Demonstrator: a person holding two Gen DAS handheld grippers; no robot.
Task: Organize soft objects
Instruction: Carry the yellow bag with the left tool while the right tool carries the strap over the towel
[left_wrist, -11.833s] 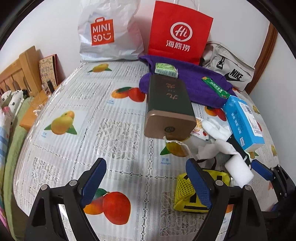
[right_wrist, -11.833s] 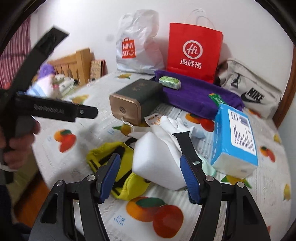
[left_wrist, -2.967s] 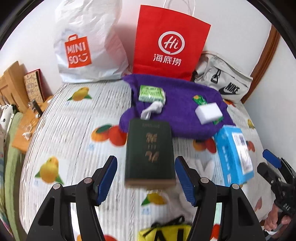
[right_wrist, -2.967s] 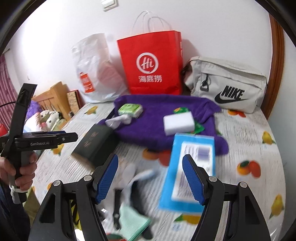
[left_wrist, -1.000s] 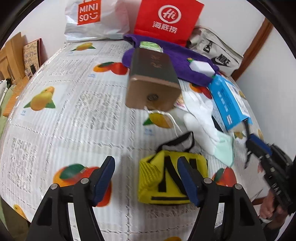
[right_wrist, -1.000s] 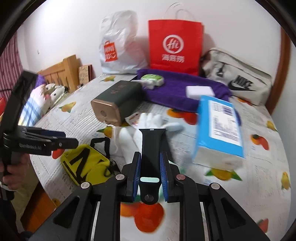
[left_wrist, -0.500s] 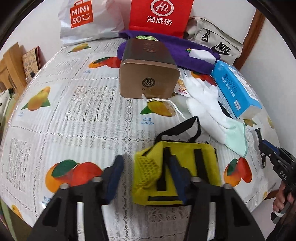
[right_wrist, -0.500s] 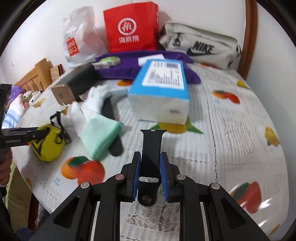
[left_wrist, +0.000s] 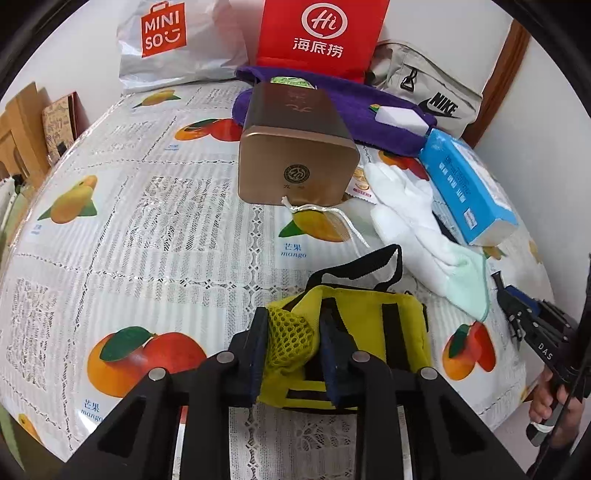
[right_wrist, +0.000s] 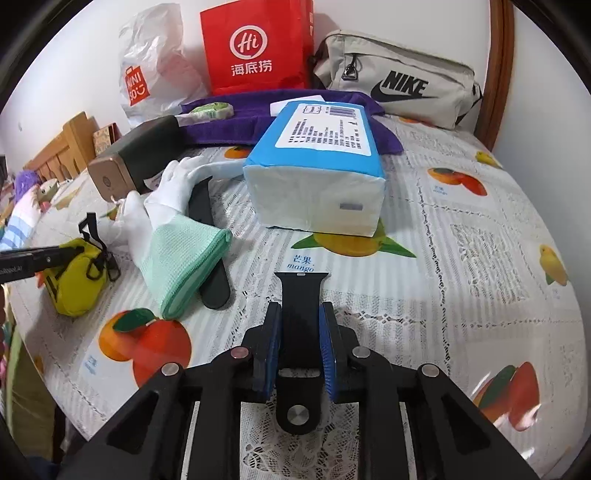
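Left wrist: yellow pouch being pinched at one corner only.
The left hand-held gripper, low centre of frame, is closing its jaws on the mesh corner of the yellow pouch, which lies on the worktop. A corner grip may slip, or the loose black strap may snag on the white glove just right of it. The pouch's contents cannot be seen. A green packet and a white sponge lie on the purple towel, upper centre.

Right wrist: watch strap clamped, held just above the worktop.
The right hand-held gripper is held narrow on a black watch strap, lower centre. The smooth strap could slide out endwise. Contents of the red paper bag, plastic bag and waist bag along the top are hidden.
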